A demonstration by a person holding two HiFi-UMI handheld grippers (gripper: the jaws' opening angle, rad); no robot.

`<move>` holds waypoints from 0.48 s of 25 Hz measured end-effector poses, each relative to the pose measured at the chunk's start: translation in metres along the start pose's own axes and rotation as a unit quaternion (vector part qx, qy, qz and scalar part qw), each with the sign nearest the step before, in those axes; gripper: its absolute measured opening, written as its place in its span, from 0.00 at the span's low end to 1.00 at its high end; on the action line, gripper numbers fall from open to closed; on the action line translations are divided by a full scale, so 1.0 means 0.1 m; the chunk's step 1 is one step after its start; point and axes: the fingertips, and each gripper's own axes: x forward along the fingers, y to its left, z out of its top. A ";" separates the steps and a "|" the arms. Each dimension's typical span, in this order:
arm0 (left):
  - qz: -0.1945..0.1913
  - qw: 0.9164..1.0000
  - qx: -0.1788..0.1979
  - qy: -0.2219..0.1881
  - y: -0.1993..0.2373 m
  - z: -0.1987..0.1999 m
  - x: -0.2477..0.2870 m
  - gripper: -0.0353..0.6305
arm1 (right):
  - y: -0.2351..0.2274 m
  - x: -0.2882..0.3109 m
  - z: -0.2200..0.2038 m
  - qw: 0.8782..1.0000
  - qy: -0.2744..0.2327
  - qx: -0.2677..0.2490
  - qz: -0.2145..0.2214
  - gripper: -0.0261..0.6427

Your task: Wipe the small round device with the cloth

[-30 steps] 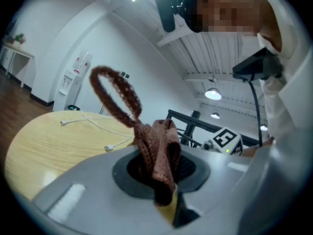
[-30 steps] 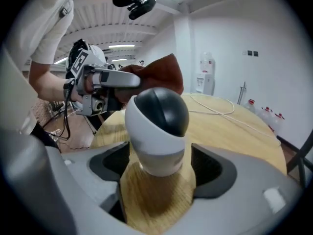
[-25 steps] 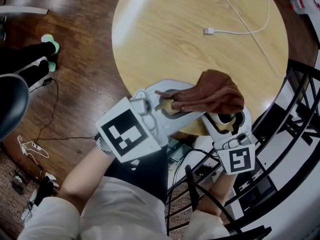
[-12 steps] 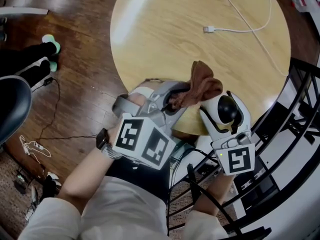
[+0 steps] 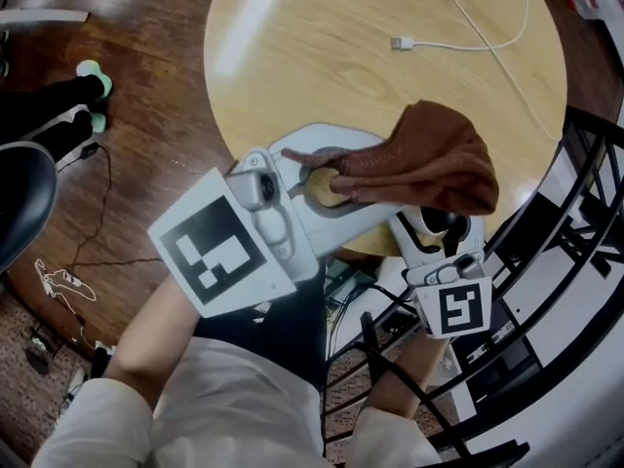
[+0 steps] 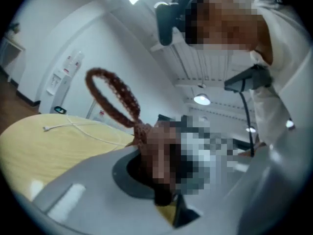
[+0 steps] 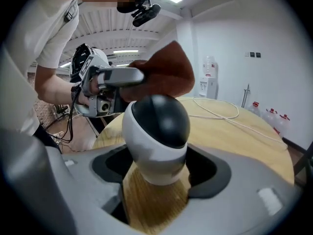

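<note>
The small round device [image 7: 155, 131] has a white body with a glossy black domed face and stands upright at the near edge of the round wooden table [image 5: 370, 76]. The brown cloth [image 5: 439, 164] is bunched over the device's top at the same table edge.

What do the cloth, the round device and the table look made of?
The cloth looks like soft brown fabric, probably knit; it hangs in limp folds. The device seems smooth white plastic with a glossy black dome, by its shine. The table is light wood or veneer, satin; grain lines show.
</note>
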 end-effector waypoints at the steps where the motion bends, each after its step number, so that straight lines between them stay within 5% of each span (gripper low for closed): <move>1: -0.019 0.999 0.017 0.019 -0.09 -0.06 0.05 0.16 | 0.00 0.00 0.00 1.000 -0.001 0.000 0.000 0.55; 4: -0.050 0.996 0.049 0.062 -0.20 -0.24 0.16 0.16 | 0.01 0.00 0.00 1.000 -0.002 0.000 -0.001 0.55; 9: -0.072 0.992 0.011 0.103 -0.06 -0.53 0.22 0.16 | 0.00 -0.01 0.00 1.000 -0.004 0.002 -0.004 0.55; 12: -0.101 0.979 0.059 0.168 -0.01 -0.77 0.22 0.16 | 0.02 -0.01 0.01 1.000 -0.002 0.003 -0.005 0.55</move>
